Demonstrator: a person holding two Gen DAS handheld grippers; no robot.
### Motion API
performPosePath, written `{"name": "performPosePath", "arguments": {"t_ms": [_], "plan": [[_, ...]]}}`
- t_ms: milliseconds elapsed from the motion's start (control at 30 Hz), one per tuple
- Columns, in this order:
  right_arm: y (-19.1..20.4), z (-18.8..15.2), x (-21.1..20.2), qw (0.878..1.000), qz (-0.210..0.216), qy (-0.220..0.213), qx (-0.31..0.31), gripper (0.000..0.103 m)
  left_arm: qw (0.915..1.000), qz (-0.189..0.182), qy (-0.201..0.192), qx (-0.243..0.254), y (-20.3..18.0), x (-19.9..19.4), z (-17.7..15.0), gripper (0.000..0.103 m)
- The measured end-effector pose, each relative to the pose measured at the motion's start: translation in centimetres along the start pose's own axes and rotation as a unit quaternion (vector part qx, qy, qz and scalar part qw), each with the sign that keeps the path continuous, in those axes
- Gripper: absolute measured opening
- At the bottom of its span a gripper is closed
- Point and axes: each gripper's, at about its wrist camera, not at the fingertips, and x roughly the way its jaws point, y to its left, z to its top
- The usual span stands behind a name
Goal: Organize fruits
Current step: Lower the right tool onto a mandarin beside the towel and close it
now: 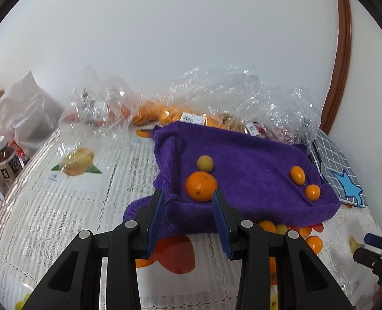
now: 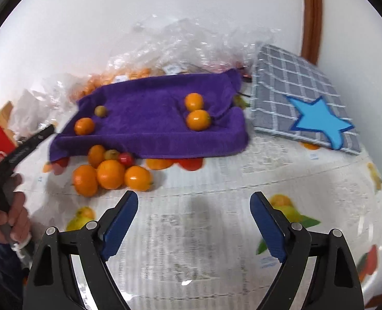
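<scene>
A purple towel (image 1: 242, 170) lies on the table, also in the right wrist view (image 2: 152, 118). On it sit a large orange (image 1: 200, 186), a small yellow-green fruit (image 1: 205, 163) and two small oranges (image 1: 297, 174) (image 1: 312, 192). My left gripper (image 1: 188, 211) is open and empty at the towel's near edge, just short of the large orange. A pile of oranges (image 2: 111, 174) with a red fruit (image 2: 126, 158) lies in front of the towel. My right gripper (image 2: 193, 206) is open and empty over the tablecloth, right of the pile.
Crumpled clear plastic bags (image 1: 229, 98) with more oranges line the wall behind the towel. A grey checked cloth with a blue star (image 2: 304, 98) lies to the right. A tea bottle (image 1: 6, 164) and a white bag (image 1: 23, 111) stand at the left edge.
</scene>
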Motion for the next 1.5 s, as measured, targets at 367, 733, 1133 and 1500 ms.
{"name": "performPosePath", "arguments": {"t_ms": [367, 733, 1133, 1500], "plan": [[1.3, 0.8, 1.3, 0.998, 0.063, -0.008, 0.020, 0.081, 0.9999, -0.006, -0.003, -0.009, 0.9, -0.7, 0.1, 0.036], [3.0, 0.4, 5.0, 0.996, 0.090, 0.018, -0.008, 0.041, 0.9983, -0.016, 0.009, -0.056, 2.9, -0.5, 0.4, 0.036], [4.6, 1.4, 7.7, 0.996, 0.074, 0.022, -0.053, 0.038, 0.9992, -0.022, 0.022, -0.024, 1.7, 0.2, -0.1, 0.036], [2.1, 1.3, 5.8, 0.996, 0.012, -0.025, -0.084, 0.033, 0.9943, -0.085, 0.064, 0.010, -0.3, 1.4, -1.1, 0.036]]}}
